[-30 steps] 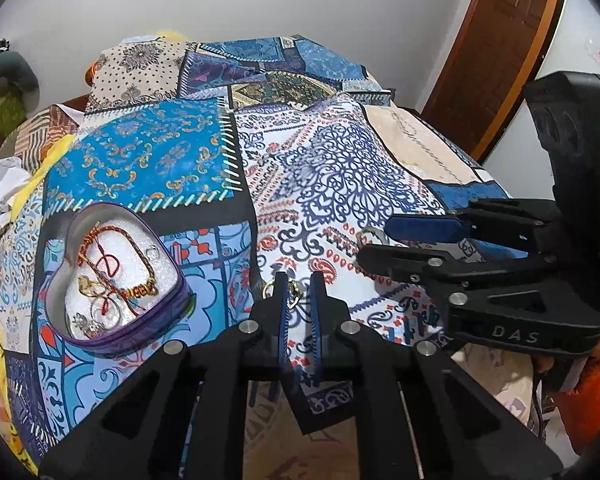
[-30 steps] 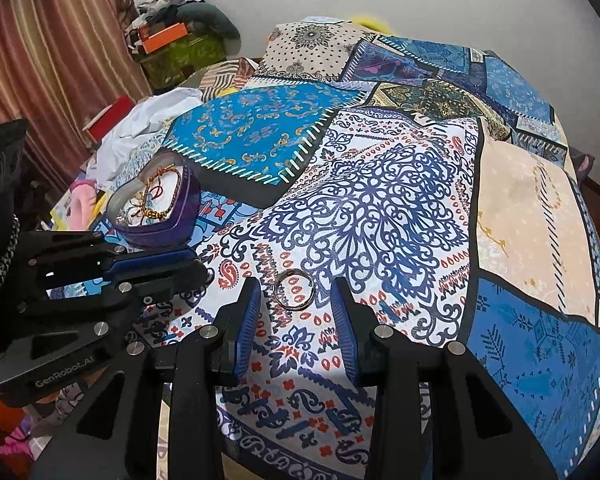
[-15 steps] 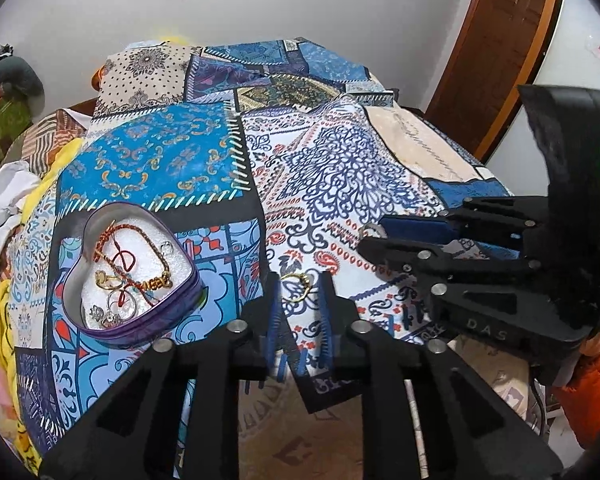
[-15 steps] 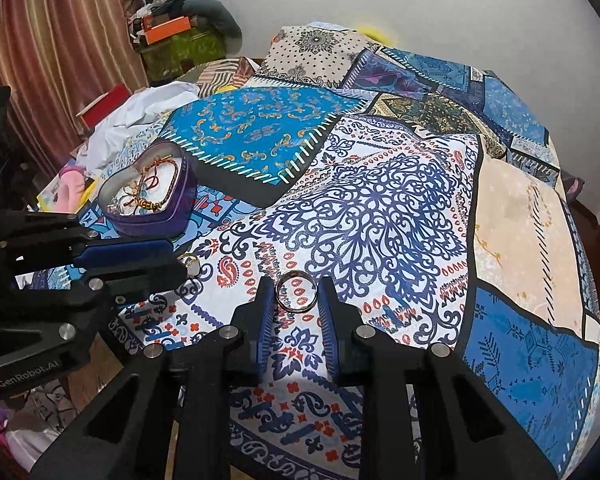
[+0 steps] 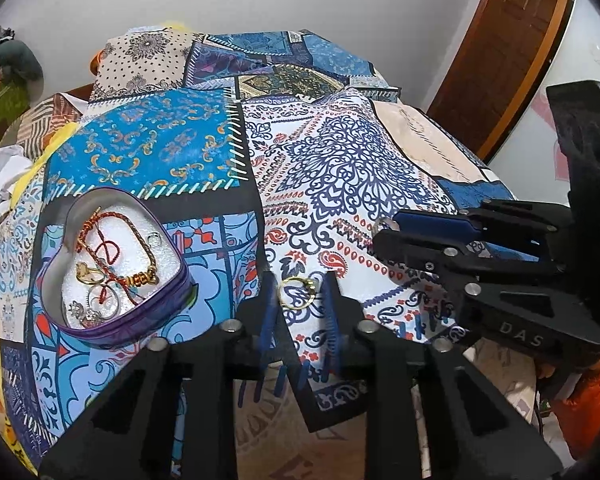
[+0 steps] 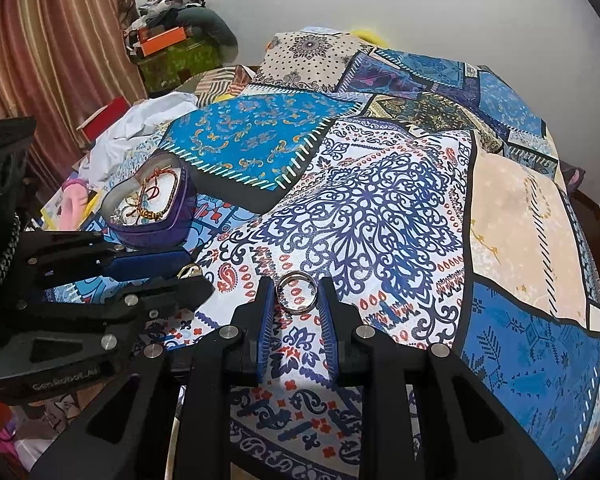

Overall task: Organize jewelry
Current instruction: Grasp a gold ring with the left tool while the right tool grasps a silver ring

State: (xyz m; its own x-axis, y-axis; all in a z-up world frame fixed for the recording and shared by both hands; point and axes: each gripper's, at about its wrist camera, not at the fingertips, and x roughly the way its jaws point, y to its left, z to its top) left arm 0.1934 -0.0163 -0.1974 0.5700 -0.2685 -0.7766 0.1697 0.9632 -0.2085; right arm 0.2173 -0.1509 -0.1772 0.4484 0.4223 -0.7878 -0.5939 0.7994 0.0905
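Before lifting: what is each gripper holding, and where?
Right fingers pinch the silver ring by its outer rim. Left fingers closing around the gold ring; grip unclear.

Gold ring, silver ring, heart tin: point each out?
gold ring (image 5: 296,293), left wrist view, on its band.
silver ring (image 6: 295,292), right wrist view, on its band.
heart tin (image 5: 140,316), left wrist view, on its purple wall.

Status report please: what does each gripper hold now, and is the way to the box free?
Left gripper closing on gold ring. Right gripper shut on silver ring. Heart box open at left, jewelry inside. Nothing in the way.
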